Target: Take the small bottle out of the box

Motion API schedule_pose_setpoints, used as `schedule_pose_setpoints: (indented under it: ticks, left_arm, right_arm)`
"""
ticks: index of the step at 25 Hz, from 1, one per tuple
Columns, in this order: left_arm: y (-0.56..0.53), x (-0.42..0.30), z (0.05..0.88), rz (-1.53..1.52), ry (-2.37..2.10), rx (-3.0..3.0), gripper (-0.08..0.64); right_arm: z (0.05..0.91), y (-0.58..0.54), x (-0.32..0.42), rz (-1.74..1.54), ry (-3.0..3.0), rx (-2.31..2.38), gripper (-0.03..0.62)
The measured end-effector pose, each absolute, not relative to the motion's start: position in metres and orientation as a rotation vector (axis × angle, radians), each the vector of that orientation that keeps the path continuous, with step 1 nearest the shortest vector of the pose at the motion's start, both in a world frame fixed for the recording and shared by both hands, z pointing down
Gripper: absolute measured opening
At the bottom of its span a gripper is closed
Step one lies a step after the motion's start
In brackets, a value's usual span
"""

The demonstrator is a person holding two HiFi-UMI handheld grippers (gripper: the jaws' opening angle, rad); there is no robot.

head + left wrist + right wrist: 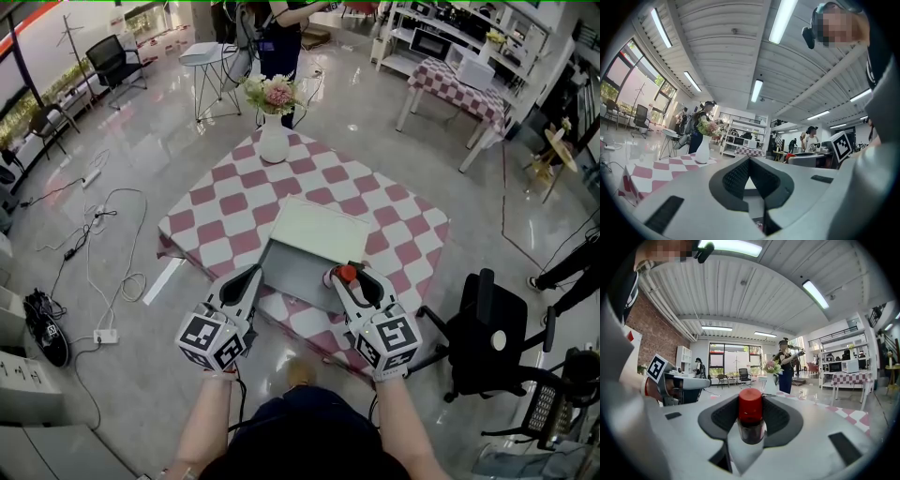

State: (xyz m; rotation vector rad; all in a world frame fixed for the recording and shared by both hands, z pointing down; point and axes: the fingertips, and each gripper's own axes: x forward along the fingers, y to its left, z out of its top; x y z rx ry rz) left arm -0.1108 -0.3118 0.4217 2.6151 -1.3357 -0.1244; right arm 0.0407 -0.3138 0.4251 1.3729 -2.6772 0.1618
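No words, numbers or brand names can be read. The marker cubes (211,339) on the left gripper (251,274) and the right gripper (345,276) bear only black-and-white square patterns.

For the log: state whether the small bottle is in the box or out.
Out, it seems: the right gripper view shows the right gripper shut on the small bottle, no walls of the box round it.

box (291,267) – open above | lid (319,232) upright, blocks far side | vase (274,141) beyond – apart
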Motion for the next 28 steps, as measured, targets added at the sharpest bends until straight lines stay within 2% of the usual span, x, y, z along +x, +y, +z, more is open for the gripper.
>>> schedule_pose_setpoints:
  ticks: [28]
  left_arm:
    - [-0.303, -0.111, 0.391, -0.174, -1.353, 2.654, 0.012]
  right_arm:
    - [0.391, -0.304, 0.046, 0.106, -2.712, 1.386, 0.150]
